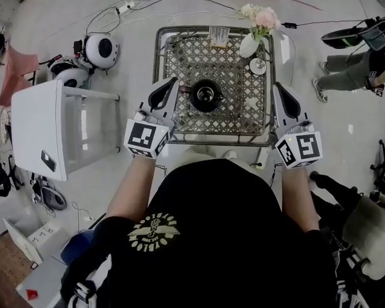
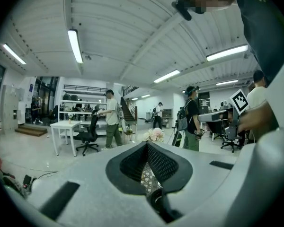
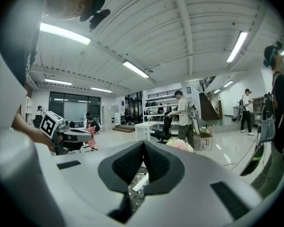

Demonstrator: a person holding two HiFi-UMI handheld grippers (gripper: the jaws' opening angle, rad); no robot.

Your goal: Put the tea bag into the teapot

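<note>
Both forearms reach toward 12 o'clock; the left gripper hangs at the teapot's 9 o'clock, the right gripper at 3 o'clock; both pairs of fingers are pressed together, empty; the teapot stands mid-tabletop.

The teapot, dark and round, is sitting upright in the middle of the table, its mouth open. A small pale tea bag is lying flat nearby, apart from it.

Lattice table, flower vase, white side table
</note>
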